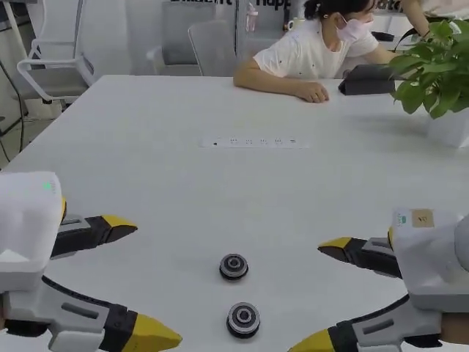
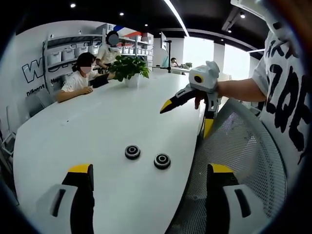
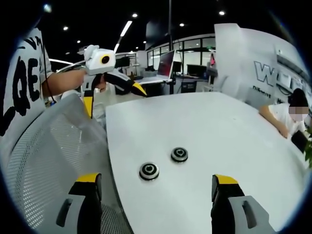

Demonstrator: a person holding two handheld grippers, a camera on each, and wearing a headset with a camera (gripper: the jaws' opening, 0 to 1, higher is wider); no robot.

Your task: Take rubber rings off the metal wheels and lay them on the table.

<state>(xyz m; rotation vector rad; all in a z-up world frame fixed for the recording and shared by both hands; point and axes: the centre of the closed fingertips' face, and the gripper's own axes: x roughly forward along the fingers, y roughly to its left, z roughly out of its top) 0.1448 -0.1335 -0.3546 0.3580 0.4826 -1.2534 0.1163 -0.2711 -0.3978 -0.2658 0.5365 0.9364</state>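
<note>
Since the far metal wheel (image 1: 234, 267) and near metal wheel (image 1: 243, 320) lie flat on the tabletop (image 1: 220, 183) with rubber rings (image 1: 229, 321) fitted, left tongs (image 1: 157, 284) and right tongs (image 1: 305, 298) flank them, wide open, empty, apparently staged for approach.

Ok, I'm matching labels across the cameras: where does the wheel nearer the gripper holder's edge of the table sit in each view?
Head view: near wheel at bottom centre, just below the other wheel.
Left gripper view: near wheel is the right one of the pair, by the table edge.
Right gripper view: near wheel is the left one of the pair.
Shared landmark: the seated person at the far side.
</note>
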